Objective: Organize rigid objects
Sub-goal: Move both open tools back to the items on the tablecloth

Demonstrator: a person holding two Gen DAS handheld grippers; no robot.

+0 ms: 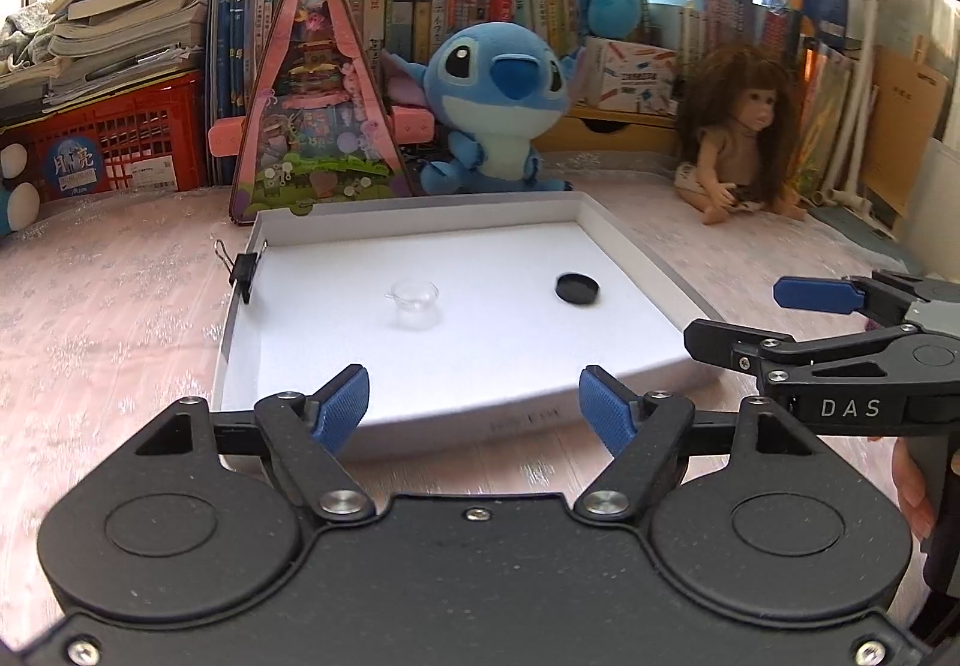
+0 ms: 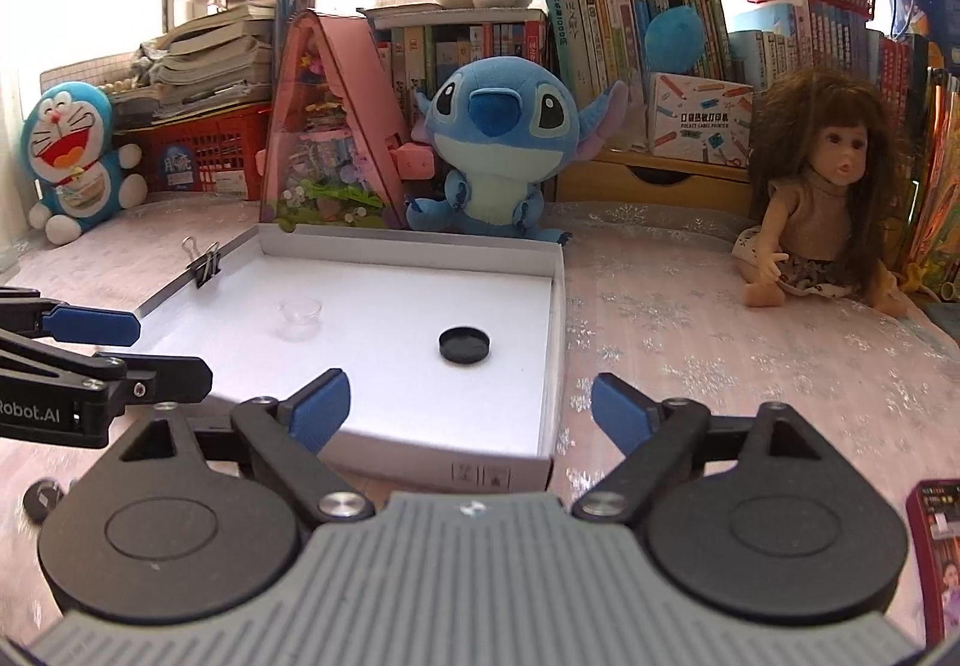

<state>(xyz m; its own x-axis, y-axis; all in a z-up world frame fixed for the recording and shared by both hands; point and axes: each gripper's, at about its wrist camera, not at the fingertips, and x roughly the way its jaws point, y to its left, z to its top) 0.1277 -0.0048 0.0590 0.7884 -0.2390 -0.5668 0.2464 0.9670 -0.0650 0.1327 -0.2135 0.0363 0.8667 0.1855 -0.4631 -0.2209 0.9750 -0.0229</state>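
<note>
Both released: left gripper (image 1: 474, 405) and right gripper (image 2: 471, 408) empty before white tray (image 1: 624, 240) holding clear cup (image 1: 414, 300), black cap (image 1: 577, 287).

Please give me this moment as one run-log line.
left gripper: open, empty | right gripper: open, empty | white tray: clear cup, black cap inside, apart

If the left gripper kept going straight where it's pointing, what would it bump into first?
Probably the near wall of the white tray, which lies straight ahead of the open left gripper; if it cleared that, the clear cup.
</note>
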